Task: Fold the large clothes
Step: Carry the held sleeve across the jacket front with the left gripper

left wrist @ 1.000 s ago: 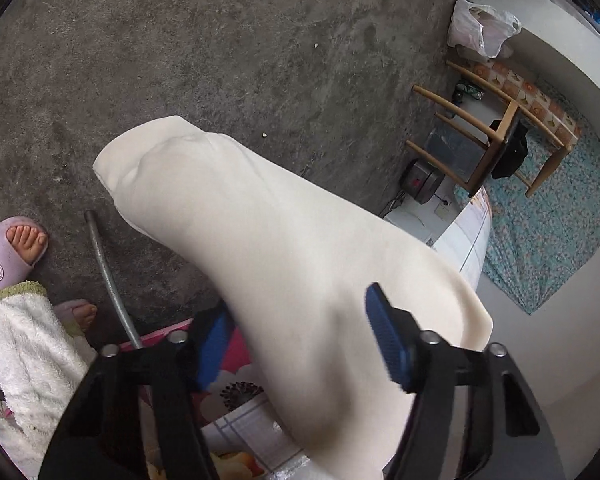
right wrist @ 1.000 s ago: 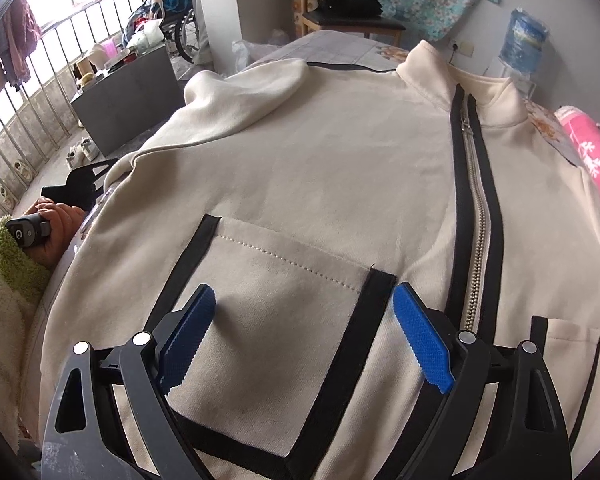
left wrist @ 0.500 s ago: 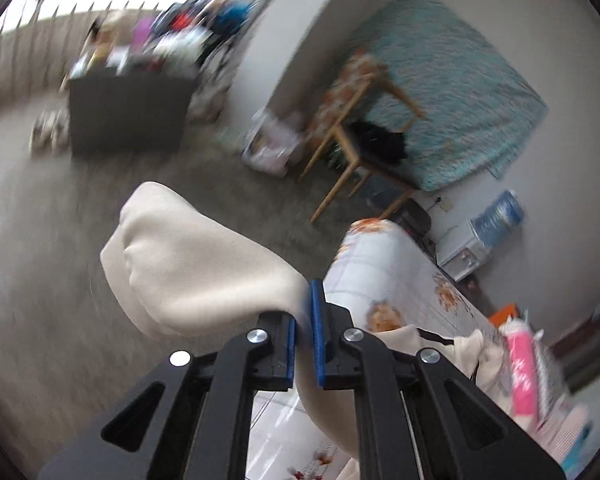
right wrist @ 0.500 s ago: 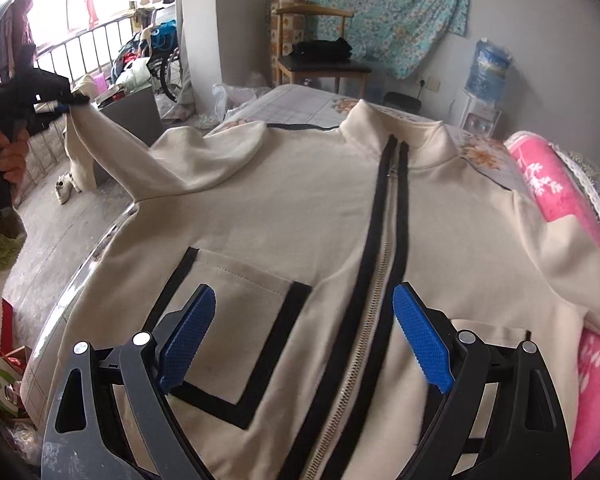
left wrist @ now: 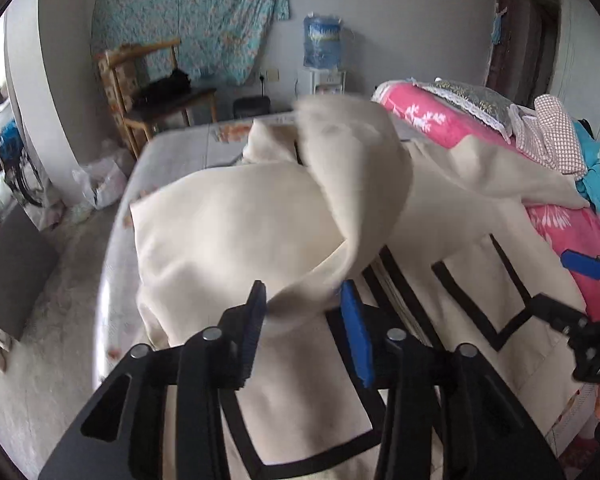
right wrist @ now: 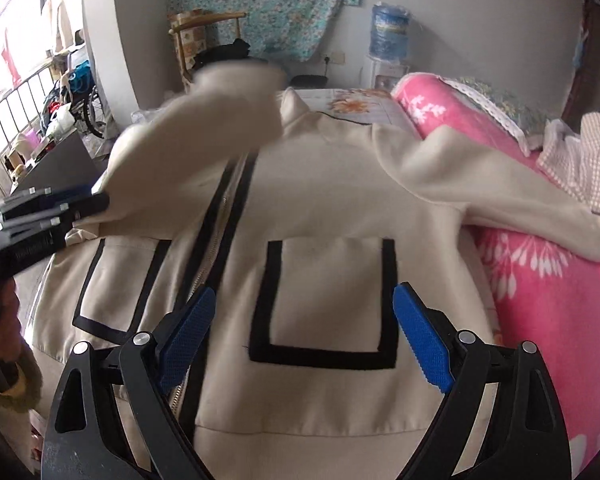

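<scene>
A cream zip jacket [right wrist: 328, 200] with black-trimmed pockets lies front up on the bed. Its left sleeve [left wrist: 352, 184] is flung across the chest, blurred in mid-air, and passes between the parted jaws of my left gripper [left wrist: 306, 334], which is open. The left gripper also shows in the right wrist view [right wrist: 48, 216] at the jacket's left side. My right gripper [right wrist: 300, 340] is open and empty, hovering over the right chest pocket [right wrist: 324, 296]. The jacket's right sleeve [right wrist: 480, 188] lies out over the pink bedding.
A pink floral quilt [right wrist: 540, 280] and pillows [left wrist: 468, 100] lie along the right of the bed. A wooden chair [left wrist: 152, 92], a water dispenser [left wrist: 320, 44] and a hanging floral cloth stand at the far wall. Bare concrete floor [left wrist: 28, 360] lies to the left.
My left gripper, shut on the sleeve half a second ago, has swung over the jacket and opened. The sleeve now flies across the chest. My right gripper has shifted right, over the right pocket.
</scene>
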